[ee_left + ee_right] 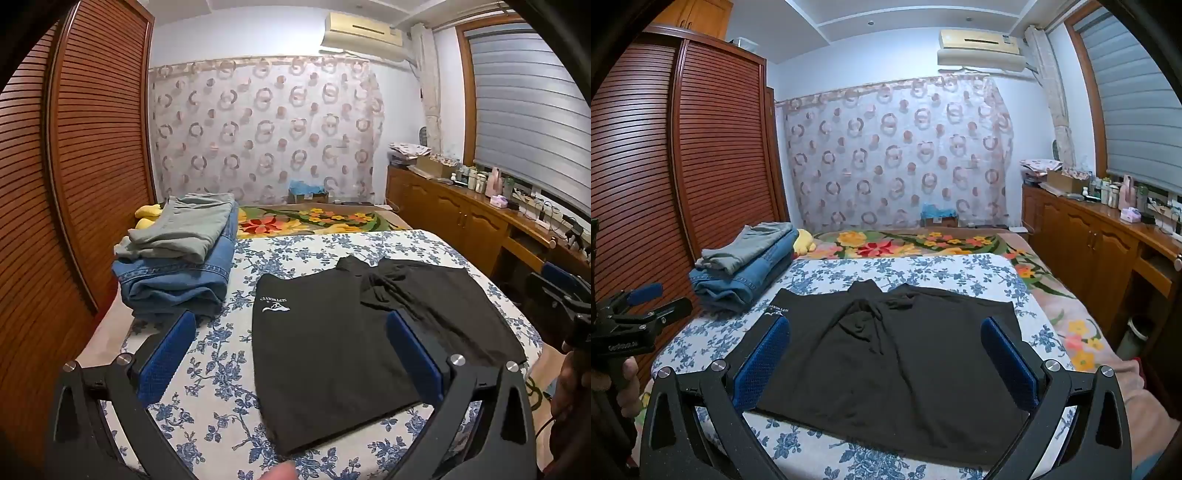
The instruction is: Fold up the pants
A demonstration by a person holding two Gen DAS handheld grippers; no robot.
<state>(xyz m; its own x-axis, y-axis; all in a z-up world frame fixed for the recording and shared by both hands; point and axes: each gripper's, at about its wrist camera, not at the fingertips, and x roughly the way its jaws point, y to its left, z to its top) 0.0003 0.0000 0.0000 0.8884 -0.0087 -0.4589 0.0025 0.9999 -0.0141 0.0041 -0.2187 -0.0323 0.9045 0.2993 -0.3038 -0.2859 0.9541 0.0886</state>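
Left wrist view: black pants (343,354) lying flat on the blue-flowered bedsheet (221,369), white logo facing up near the left edge, waistband end a bit rumpled toward the far side. Left gripper (295,354) hovering above the near edge, jaws spread as wide as they go, nothing pinched; blue pads (168,358) clear of the fabric, as far as can be told. Folded blue jeans (177,280) stacked off to the left with grey pants (184,229) on top. Right gripper (565,295) peeking in at the right edge.

Right wrist view: same black pants (901,369) spread across the sheet (820,446), drawstring (875,325) loose near the middle. Right gripper (886,365) held over them, jaws wide apart, gripping nothing. Jeans stack (738,277) at far left, yellow plush toy (805,240) behind it. Left gripper (639,306) visible at left edge, hand (628,380) on its handle.
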